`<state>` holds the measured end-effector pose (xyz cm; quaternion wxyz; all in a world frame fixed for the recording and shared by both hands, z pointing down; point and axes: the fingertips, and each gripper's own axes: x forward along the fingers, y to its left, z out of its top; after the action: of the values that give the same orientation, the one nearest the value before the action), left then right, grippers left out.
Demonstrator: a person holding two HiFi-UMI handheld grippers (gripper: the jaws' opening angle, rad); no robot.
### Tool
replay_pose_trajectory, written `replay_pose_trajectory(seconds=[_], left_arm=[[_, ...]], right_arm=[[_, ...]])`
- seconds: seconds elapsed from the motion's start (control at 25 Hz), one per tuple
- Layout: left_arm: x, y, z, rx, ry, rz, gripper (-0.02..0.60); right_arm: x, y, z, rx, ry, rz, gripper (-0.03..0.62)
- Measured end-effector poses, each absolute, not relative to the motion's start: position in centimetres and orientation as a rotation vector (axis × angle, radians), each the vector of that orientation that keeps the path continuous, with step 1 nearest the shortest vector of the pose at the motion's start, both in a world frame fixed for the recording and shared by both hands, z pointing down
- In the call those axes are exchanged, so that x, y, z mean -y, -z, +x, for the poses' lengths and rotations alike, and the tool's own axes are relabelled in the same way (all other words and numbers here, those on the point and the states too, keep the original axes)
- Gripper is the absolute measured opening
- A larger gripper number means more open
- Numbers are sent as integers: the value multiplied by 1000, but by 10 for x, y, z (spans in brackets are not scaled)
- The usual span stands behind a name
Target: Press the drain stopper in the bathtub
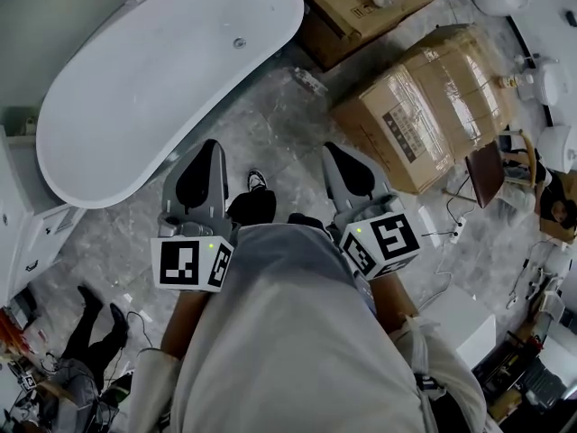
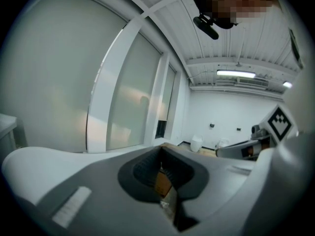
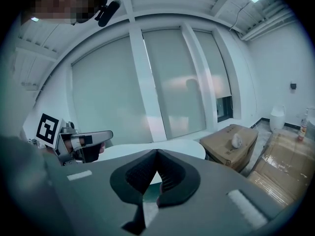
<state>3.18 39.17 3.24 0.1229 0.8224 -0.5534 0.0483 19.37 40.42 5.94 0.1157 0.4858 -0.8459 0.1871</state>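
One tub (image 1: 135, 106) with one stopper (image 1: 240, 42) in its floor, toward the far end. Left gripper (image 1: 209, 152) and right gripper (image 1: 340, 152) are both pinched together, empty, by the tub's near rim. Three boxes (image 1: 410, 129) at right — open floor between.
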Motion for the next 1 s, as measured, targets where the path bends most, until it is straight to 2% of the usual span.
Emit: replay_pose_trajectory(seconds=[0.64, 1.0], left_arm=[[-319, -42, -1, 1638, -131, 2369, 0], [-237, -46, 3, 1719, -108, 2307, 0]], right_arm=[[-326, -65, 146, 2529, -571, 1319, -3], [-232, -70, 147, 2580, -564, 1211, -3]])
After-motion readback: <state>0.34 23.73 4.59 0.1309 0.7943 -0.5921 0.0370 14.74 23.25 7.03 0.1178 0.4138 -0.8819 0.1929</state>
